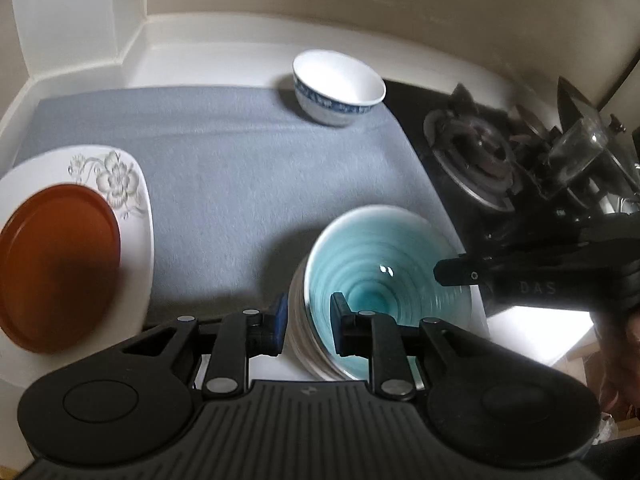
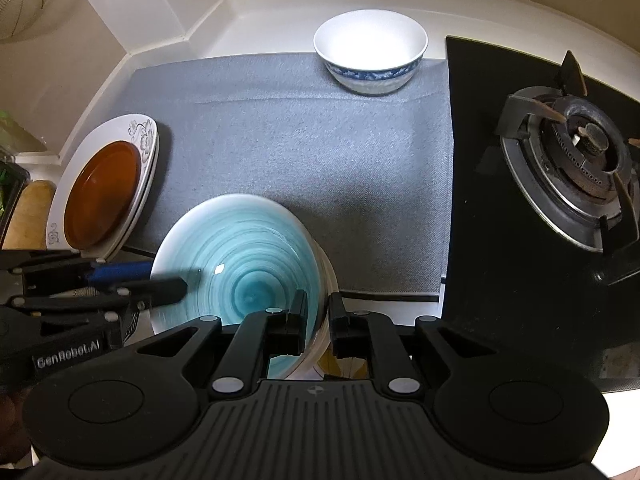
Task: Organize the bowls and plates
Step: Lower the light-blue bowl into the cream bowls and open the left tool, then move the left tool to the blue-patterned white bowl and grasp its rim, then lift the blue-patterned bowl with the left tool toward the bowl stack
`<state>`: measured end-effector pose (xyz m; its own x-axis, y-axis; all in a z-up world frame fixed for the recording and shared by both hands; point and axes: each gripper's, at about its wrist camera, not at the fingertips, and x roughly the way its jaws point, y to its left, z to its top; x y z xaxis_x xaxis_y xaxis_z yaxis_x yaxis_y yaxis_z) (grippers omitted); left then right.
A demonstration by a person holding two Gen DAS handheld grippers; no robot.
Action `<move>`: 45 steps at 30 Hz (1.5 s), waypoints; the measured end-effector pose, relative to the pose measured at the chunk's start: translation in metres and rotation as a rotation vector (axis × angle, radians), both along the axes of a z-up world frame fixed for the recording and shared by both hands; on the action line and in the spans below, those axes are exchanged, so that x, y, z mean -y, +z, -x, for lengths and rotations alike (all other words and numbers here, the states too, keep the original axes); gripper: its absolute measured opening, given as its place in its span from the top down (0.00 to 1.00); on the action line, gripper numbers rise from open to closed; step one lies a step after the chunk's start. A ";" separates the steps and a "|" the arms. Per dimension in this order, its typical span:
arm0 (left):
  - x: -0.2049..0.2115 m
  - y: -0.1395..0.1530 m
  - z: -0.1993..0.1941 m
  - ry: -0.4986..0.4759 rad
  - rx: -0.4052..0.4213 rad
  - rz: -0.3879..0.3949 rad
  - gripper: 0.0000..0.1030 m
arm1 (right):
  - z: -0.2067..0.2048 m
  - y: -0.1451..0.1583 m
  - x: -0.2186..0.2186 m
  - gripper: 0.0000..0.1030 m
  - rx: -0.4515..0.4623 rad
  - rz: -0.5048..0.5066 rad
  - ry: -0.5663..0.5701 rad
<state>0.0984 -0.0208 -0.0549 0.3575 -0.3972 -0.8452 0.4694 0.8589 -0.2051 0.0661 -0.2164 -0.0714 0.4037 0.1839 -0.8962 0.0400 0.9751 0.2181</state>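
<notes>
White bench (image 2: 256, 12) with grey mat (image 2: 304, 152) beside a gas hob (image 2: 576, 160). Nearest: teal bowl (image 2: 240, 264) nested on a stack of bowls, at the mat's front edge. Left tongs (image 1: 308, 328) and right tongs (image 2: 318, 326) each straddle its rim, jaws a little apart; whether the pads press, cannot tell. Stack below mostly hidden. Left of teal bowl: brown plate (image 2: 102, 194) on floral white plates (image 2: 146, 136), partly cut off. Behind it, at the mat's far edge: empty blue-patterned bowl (image 2: 370, 50).
</notes>
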 end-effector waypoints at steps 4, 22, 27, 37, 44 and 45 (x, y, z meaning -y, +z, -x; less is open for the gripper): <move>0.003 0.001 0.002 -0.036 0.033 -0.002 0.88 | 0.000 0.003 0.001 0.86 0.028 -0.005 -0.001; -0.017 0.027 -0.048 0.081 0.142 0.208 0.89 | 0.012 0.021 0.014 0.91 0.088 -0.052 -0.110; 0.008 0.021 -0.111 0.109 0.146 0.258 0.89 | 0.029 0.034 0.019 0.91 0.144 -0.047 -0.160; 0.080 -0.034 -0.219 0.140 0.044 0.209 0.68 | 0.079 0.055 0.042 0.91 0.201 -0.002 -0.344; 0.094 -0.053 -0.235 0.114 -0.019 0.209 0.86 | 0.100 0.053 0.053 0.91 0.195 0.013 -0.443; 0.093 -0.052 -0.235 0.112 -0.028 0.196 0.86 | 0.100 0.053 0.050 0.91 0.192 0.015 -0.444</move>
<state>0.3334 -0.1137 -0.1066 0.3856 -0.5143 -0.7660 0.3652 0.8475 -0.3852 -0.0341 -0.2665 -0.0180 0.5983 -0.0560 -0.7993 0.4135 0.8761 0.2481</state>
